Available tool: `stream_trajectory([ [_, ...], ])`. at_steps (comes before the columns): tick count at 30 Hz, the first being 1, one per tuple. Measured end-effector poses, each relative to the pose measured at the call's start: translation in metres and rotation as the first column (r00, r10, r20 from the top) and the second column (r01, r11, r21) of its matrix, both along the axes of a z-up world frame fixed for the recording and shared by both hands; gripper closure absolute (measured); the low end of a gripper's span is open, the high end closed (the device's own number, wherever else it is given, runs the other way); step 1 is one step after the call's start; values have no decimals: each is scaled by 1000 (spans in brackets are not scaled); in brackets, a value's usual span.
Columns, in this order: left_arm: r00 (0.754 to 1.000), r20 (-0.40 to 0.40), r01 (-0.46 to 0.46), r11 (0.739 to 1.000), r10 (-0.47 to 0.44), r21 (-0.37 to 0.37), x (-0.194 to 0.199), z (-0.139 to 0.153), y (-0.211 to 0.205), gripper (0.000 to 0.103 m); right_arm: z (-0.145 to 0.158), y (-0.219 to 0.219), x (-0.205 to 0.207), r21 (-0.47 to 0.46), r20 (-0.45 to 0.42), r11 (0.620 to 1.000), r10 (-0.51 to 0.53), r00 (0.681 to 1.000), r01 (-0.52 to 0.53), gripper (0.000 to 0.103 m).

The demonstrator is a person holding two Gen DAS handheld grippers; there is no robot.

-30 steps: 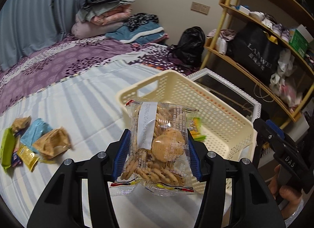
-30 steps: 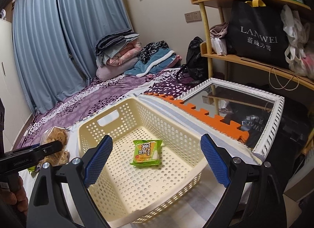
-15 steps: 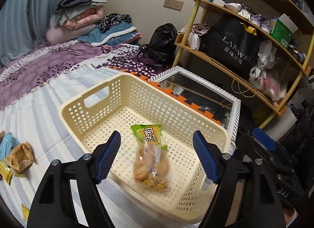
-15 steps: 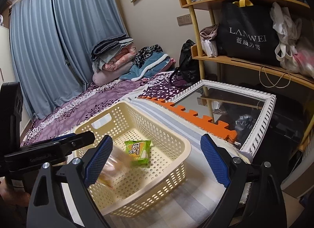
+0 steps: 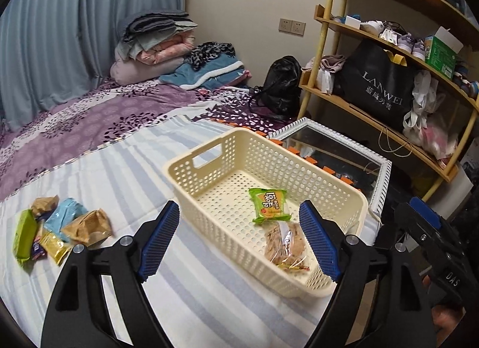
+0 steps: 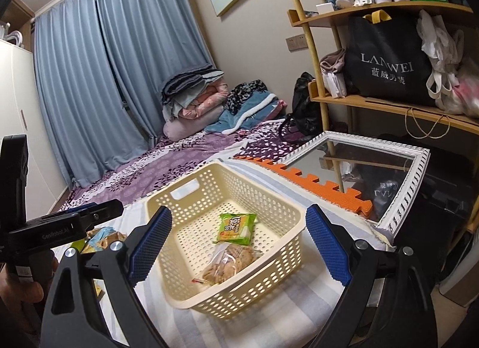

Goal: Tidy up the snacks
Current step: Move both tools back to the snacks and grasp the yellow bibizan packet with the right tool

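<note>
Your left gripper [image 5: 239,238] is opening, empty; the cookie bag [image 5: 284,243] lies in the basket [image 5: 209,168]. Your right gripper [image 6: 238,246] gapes empty. Next, fetch from the snack pile [image 5: 60,228] at left.

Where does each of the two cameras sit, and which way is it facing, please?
Left wrist view: on the left claw, looking down its opening, empty fingers at the basket and loose snacks; the right claw shows at the right edge.
Right wrist view: on the right claw, open and empty, facing the basket from the other side; the left claw and a hand show at the left.
Both share the basket, green packet and cookie bag.
</note>
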State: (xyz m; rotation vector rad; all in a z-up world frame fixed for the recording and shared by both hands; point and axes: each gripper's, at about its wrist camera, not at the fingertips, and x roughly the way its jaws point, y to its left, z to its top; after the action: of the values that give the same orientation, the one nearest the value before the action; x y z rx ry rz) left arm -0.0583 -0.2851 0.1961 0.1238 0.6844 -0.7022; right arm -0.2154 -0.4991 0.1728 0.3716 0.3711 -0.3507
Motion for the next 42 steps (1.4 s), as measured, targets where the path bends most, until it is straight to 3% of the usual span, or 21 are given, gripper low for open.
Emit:
stream_trajectory([
  [4,999,28,-34,999,34,-9,-10,9,24,19,4,17,-5,-7,8,999,43,999,-43,13],
  [9,993,68,-96,995,98,-35,-21,23,61,4,16,47,-8,-51,30,992,114,993,-112,13],
  [16,969,56,-239,969,242,-57,-19,32,127,3,21,85,2,-60,27,974,222,975,-220,9],
  [23,911,55,-405,912,409,-66,-12,30,209,3,16,134,27,-64,-7,929,364,932,-363,5],
  [29,839,64,-538,842,540,-43,-1,13,262,3,-5,172,55,-17,-87,881,470,878,-473,5],
  [32,834,40,-550,835,551,-35,9,0,280,3,-19,193,71,-35,-154,849,517,842,-528,5],
  [36,831,10,-557,831,557,-6,26,-17,296,3,-42,225,103,-37,-235,777,605,761,-629,5],
  [42,806,-36,-589,806,591,60,62,-40,305,3,-80,272,150,0,-347,615,740,577,-789,5],
])
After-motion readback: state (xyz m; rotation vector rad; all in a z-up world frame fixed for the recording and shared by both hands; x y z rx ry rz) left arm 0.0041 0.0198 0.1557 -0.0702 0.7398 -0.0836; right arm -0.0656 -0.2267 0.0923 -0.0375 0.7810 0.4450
